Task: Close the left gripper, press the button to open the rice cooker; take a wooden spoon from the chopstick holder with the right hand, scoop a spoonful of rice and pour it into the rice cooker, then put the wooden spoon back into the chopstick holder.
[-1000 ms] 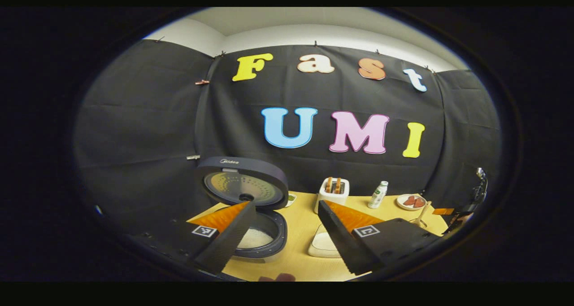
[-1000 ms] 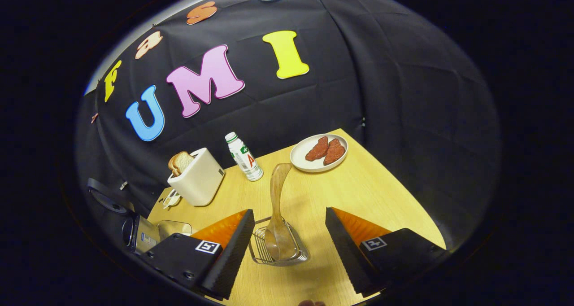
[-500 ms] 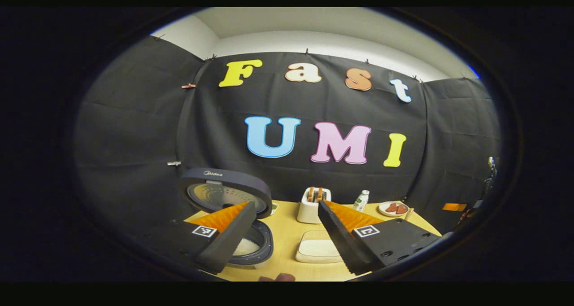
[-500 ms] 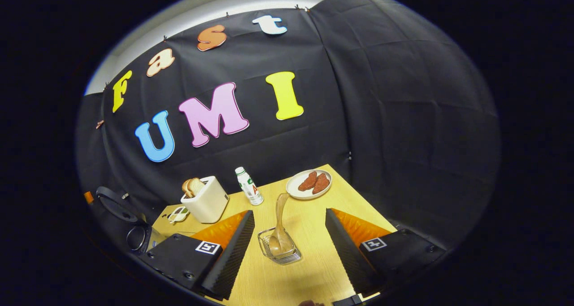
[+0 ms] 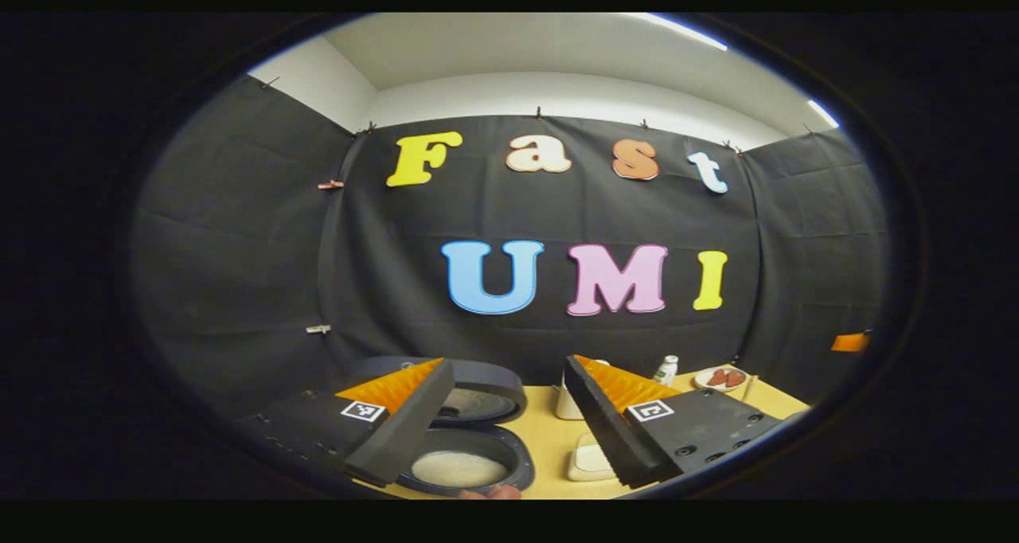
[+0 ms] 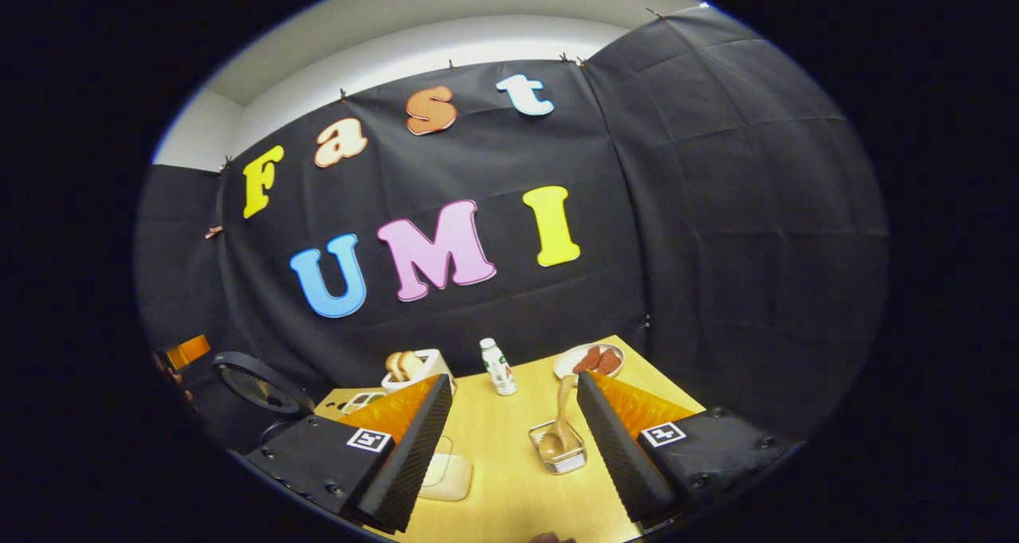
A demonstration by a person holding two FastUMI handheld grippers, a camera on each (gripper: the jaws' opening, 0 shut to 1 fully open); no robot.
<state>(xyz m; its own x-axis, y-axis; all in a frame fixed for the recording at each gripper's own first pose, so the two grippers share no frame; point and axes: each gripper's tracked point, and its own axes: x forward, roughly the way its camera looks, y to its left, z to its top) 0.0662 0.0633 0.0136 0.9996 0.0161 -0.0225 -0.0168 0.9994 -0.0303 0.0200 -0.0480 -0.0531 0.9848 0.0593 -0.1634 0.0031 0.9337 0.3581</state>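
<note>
Left gripper (image 5: 509, 419) is held wide open with nothing between its fingers, above the near edge of the pale wooden table (image 5: 549, 439); the dark round rice cooker (image 5: 470, 467) is seen below it with lid raised and white rice inside; right gripper (image 6: 513, 443) is likewise spread wide and empty; the light wooden spoon (image 6: 560, 427) is stood bowl-down in the small wire chopstick holder (image 6: 559, 455), just left of the right finger.
</note>
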